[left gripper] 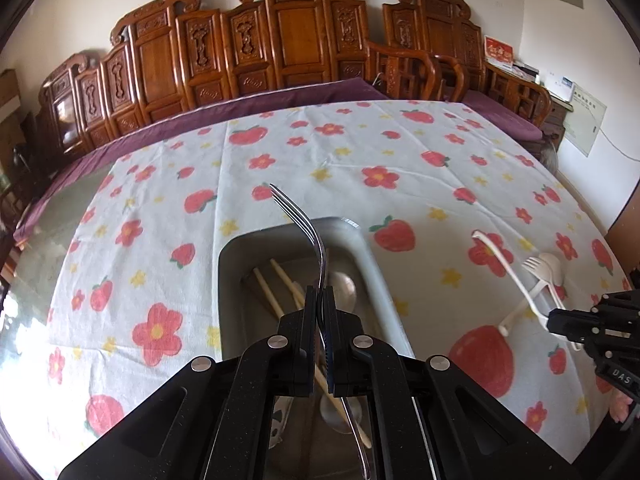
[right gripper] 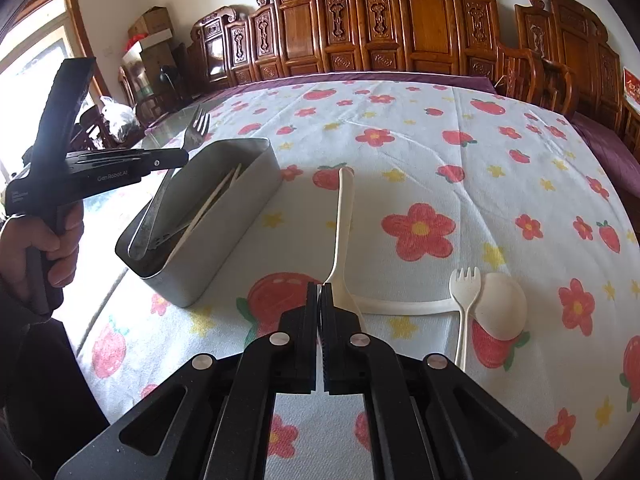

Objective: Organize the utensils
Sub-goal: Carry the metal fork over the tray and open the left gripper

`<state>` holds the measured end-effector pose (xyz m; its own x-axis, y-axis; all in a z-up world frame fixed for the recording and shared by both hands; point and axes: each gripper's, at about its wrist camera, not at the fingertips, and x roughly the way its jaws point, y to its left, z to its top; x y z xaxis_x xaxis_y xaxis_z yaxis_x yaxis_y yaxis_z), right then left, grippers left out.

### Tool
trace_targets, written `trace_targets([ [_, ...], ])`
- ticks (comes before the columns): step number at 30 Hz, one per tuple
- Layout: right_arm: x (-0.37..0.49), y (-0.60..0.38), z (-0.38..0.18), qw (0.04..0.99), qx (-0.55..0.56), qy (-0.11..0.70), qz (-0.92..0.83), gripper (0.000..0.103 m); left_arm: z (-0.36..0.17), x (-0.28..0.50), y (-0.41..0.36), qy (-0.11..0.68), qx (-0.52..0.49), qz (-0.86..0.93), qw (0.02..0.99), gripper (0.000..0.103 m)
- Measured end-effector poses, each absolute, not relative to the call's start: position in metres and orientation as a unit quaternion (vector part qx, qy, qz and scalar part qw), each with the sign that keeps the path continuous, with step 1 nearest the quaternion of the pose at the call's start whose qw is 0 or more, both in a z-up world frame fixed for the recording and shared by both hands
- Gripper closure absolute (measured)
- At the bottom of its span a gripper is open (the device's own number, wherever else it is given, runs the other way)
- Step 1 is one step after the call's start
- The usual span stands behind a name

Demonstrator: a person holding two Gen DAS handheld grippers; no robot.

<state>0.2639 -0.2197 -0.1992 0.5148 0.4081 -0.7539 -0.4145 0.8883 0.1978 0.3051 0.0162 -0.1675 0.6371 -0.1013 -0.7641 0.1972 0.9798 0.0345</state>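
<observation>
My left gripper (left gripper: 320, 296) is shut on a metal fork (left gripper: 298, 220), tines up, its handle running back under the fingers. It hovers over a grey bin (left gripper: 232, 264) holding wooden chopsticks (left gripper: 276, 288) and a metal spoon (left gripper: 343, 285). In the right wrist view the left gripper (right gripper: 182, 156) holds the fork (right gripper: 197, 125) above the bin (right gripper: 244, 196). My right gripper (right gripper: 320, 292) is shut with nothing between its fingers. Just past it lie a long white plastic utensil (right gripper: 345, 216), a white plastic fork (right gripper: 464, 292) and a white plastic spoon (right gripper: 502, 306).
The table wears a white cloth (right gripper: 440, 140) printed with red flowers and strawberries. A carved wooden bench (left gripper: 288, 36) with a purple cushion lines the far edge. A hand (right gripper: 60, 240) grips the left tool's handle. Bare glass table edge (right gripper: 168, 128) shows left of the bin.
</observation>
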Motion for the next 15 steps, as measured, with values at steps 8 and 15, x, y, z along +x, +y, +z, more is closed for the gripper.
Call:
trace_targets([
  [8,0.264,-0.218,-0.203,0.869,-0.009,0.435,0.235,0.1,-0.191,0.31,0.025,0.438,0.06,-0.077,0.894,0.1],
  [15,0.265,-0.218,-0.203,0.869,-0.009,0.435,0.237,0.1,-0.2,0.315,0.024,0.447,0.062,-0.075,0.889,0.1],
])
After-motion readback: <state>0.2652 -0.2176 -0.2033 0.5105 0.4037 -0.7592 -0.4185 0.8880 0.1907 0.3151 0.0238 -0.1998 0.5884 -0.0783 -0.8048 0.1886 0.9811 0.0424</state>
